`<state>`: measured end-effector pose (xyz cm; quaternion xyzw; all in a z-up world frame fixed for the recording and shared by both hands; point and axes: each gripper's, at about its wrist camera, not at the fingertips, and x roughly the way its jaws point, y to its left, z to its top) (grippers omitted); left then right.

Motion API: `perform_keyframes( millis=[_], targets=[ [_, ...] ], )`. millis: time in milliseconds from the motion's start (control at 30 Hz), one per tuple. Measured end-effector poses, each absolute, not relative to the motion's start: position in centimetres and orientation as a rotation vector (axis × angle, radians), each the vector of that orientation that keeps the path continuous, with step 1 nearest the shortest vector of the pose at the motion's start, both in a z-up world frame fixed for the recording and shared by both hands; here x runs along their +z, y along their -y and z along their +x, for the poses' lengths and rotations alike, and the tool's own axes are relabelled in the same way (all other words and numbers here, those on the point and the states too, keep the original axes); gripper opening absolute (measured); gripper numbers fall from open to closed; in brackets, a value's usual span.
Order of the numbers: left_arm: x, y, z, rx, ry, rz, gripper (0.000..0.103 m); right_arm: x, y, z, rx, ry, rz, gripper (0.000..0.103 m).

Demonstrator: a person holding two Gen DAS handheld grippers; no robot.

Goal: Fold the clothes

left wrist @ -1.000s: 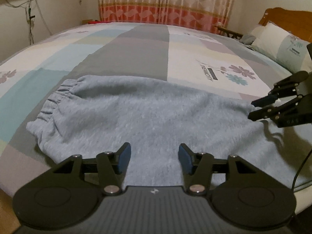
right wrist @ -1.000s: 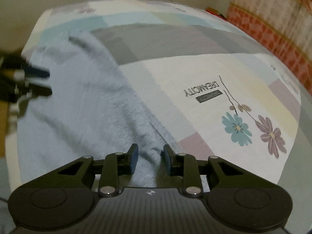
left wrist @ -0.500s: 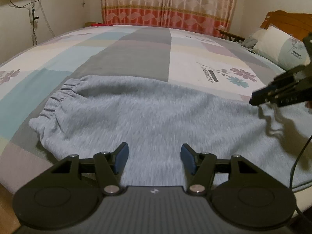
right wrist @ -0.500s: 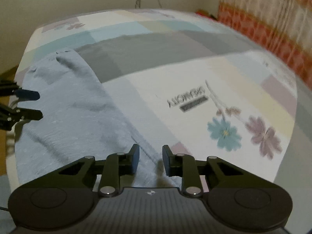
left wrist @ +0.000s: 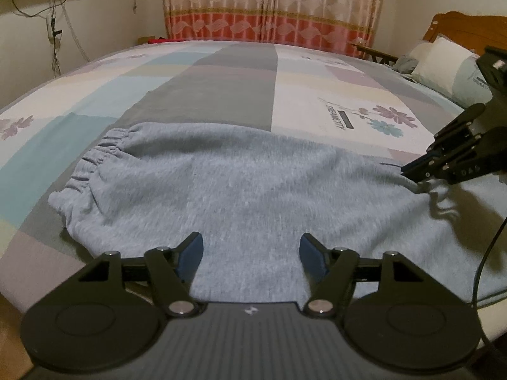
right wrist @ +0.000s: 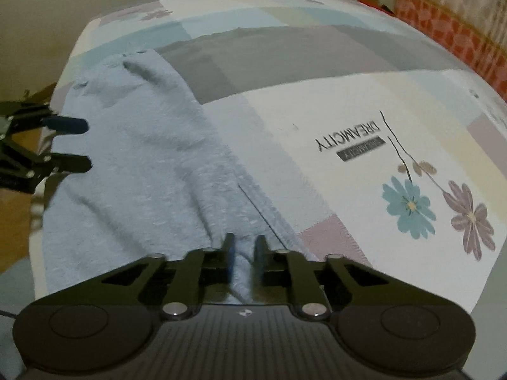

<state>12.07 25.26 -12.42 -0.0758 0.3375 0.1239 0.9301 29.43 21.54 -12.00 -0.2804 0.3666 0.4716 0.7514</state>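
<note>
Pinching a fold of the grey sweatpants [right wrist: 136,171] now, right gripper [right wrist: 243,253] gone from apart to clamped on cloth, left gripper [left wrist: 250,253] widening over the garment's near edge, nothing between, sweatpants flat on the patchwork bedsheet [left wrist: 221,95].

Bed mostly open, edges blocked

Bedspread [left wrist: 228,88] bare from 10 to 1 o'clock beyond garment [left wrist: 240,190]; pillow [left wrist: 443,66] and headboard [left wrist: 469,25] at 2, curtain [left wrist: 269,6] at 12, right gripper [left wrist: 407,169] at 3.
</note>
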Motion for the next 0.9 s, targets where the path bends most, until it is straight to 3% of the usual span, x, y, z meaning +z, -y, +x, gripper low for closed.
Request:
perform_keyframes(
  millis=[233, 367, 433, 567, 900],
  targets=[
    [-11.9, -25.5, 12.4, 0.254, -0.695, -0.164, 0.069, -10.6, -22.5, 31.4, 0.940, -0.717, -0.564, 0.003],
    [-11.5, -25.0, 11.8, 0.244, -0.664, -0.146, 0.071, -8.8, -20.0, 30.6, 0.880, -0.699, -0.480, 0.020],
    [-11.4, -24.7, 11.6, 0.233, -0.645, -0.122, 0.075, -8.2, -18.3, 29.5, 0.848, -0.709, -0.449, 0.023],
    [-11.8, -24.2, 12.1, 0.227, -0.670, -0.083, 0.076, -9.4, -15.2, 26.7, 0.812, -0.806, -0.392, 0.038],
    [-10.5, -22.2, 12.2, 0.200, -0.656, -0.047, 0.080, -12.2, -9.5, 18.3, 0.741, -0.921, -0.360, 0.038]
  ],
)
